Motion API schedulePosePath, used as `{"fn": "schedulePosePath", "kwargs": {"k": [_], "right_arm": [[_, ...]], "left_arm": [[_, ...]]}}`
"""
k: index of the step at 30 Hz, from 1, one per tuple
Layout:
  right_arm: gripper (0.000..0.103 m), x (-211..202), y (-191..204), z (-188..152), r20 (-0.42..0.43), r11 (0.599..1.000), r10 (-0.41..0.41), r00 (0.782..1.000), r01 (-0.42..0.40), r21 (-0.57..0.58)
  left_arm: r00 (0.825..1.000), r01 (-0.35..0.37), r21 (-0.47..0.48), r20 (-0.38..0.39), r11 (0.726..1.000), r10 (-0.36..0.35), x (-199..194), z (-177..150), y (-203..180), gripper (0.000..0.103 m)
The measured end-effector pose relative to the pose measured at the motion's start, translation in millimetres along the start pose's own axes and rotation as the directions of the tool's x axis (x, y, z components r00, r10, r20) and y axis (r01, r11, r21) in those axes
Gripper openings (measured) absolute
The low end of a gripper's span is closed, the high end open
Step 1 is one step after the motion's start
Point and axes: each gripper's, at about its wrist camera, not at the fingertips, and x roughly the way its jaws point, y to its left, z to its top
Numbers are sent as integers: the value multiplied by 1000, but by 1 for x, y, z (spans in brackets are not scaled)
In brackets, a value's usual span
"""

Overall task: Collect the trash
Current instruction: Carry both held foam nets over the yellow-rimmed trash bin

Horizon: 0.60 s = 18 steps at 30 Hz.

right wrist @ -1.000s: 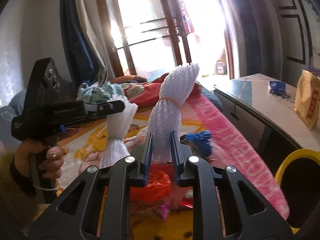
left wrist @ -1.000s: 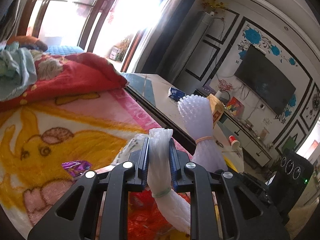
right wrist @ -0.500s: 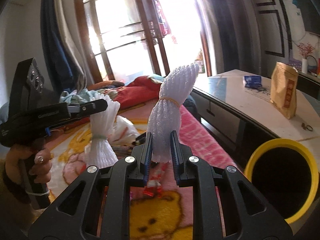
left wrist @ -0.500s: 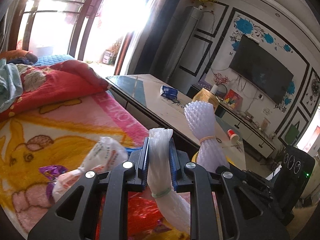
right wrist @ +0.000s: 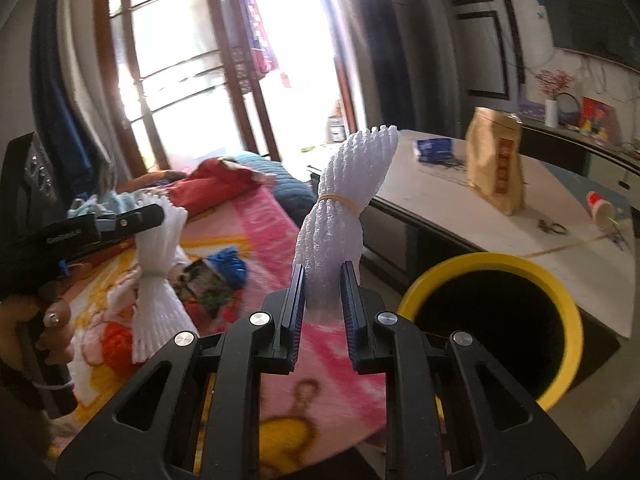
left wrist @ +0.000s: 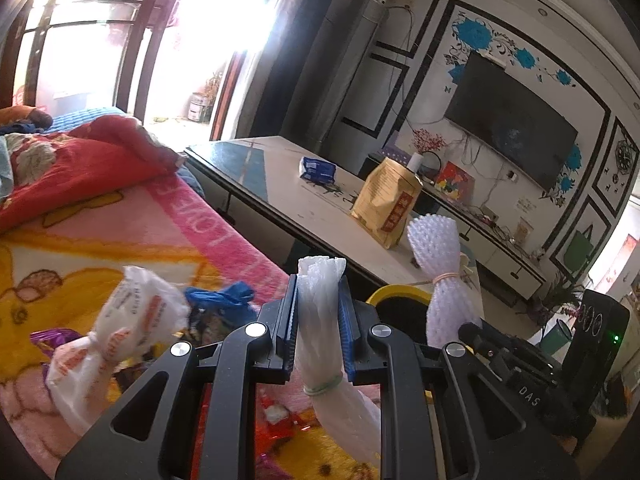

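We see both grippers angled slightly downward above the pink cartoon blanket [left wrist: 120,236]. Left gripper [left wrist: 318,312] jaws clamp a green-banded white foam net bundle [left wrist: 320,320]; right gripper [right wrist: 324,300] jaws clamp a yellow-banded white foam net bundle [right wrist: 344,208], beside the yellow-rimmed black bin [right wrist: 488,320].

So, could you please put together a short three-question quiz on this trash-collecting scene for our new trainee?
1. True or false: each gripper is shut on a bundle of white foam netting.
2. Multiple choice: in the right wrist view, the yellow-rimmed bin lies A) left of the right gripper, B) right of it, C) behind the paper bag.
3. Fill in: the band around the right gripper's foam net bundle is ____, while the left gripper's foam net bundle has a green one.

Key: 1 true; 2 B; 3 yellow.
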Motion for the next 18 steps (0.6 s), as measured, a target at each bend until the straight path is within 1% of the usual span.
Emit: {"fn": "schedulePosePath", "kwargs": {"k": [9, 18], "right_arm": [[13, -11, -42, -4, -32, 991, -105, 994, 107, 83], [13, -13, -84, -10, -85, 970, -175, 981, 187, 156]], "left_arm": [[999, 37, 52, -36, 998, -35, 31, -2, -35, 17], [995, 77, 123, -78, 989, -68, 68, -8, -74, 17]]}}
